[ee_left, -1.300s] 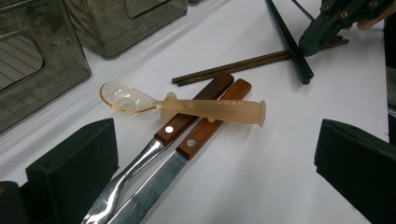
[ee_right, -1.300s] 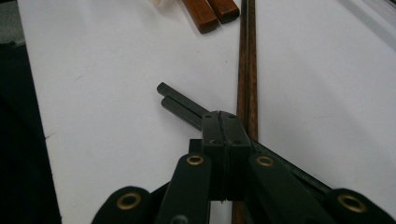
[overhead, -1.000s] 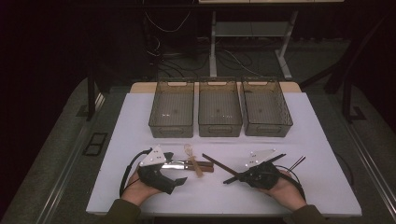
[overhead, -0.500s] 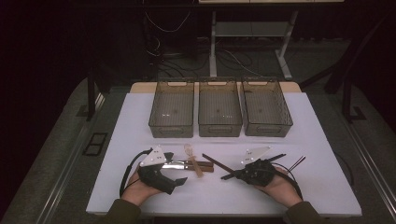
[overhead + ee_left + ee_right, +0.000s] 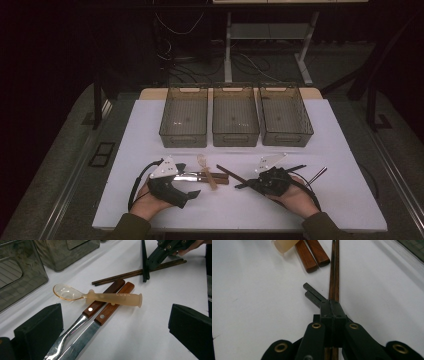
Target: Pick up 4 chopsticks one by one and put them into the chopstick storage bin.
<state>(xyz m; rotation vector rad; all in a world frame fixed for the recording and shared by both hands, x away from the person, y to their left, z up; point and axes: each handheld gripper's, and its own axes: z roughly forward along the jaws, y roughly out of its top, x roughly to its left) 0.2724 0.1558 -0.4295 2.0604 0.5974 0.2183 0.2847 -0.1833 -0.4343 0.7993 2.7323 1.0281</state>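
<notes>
My left gripper [image 5: 192, 176] [image 5: 113, 335] is open, its black pads [image 5: 37, 330] wide apart on either side of two steel utensils with wooden handles [image 5: 110, 303] [image 5: 212, 176]. A translucent amber spoon [image 5: 110, 297] [image 5: 204, 162] lies across those handles. Just beyond, a pair of dark brown chopsticks [image 5: 117, 277] [image 5: 334, 272] [image 5: 227, 172] lies on the white table. My right gripper [image 5: 252, 184] [image 5: 331, 307] [image 5: 150, 261] is shut, jaws pressed together directly over the chopsticks, which run beneath it. I cannot tell whether it grips them.
Three smoky see-through bins stand in a row at the back: left [image 5: 184, 120], middle [image 5: 235, 120], right [image 5: 285, 120]. A thin stick [image 5: 316, 175] lies to the right of my right hand. The white table [image 5: 350, 200] ends close behind both hands.
My right gripper has slid a little to the left, closer to the utensils. The left gripper and the cutlery have stayed put.
</notes>
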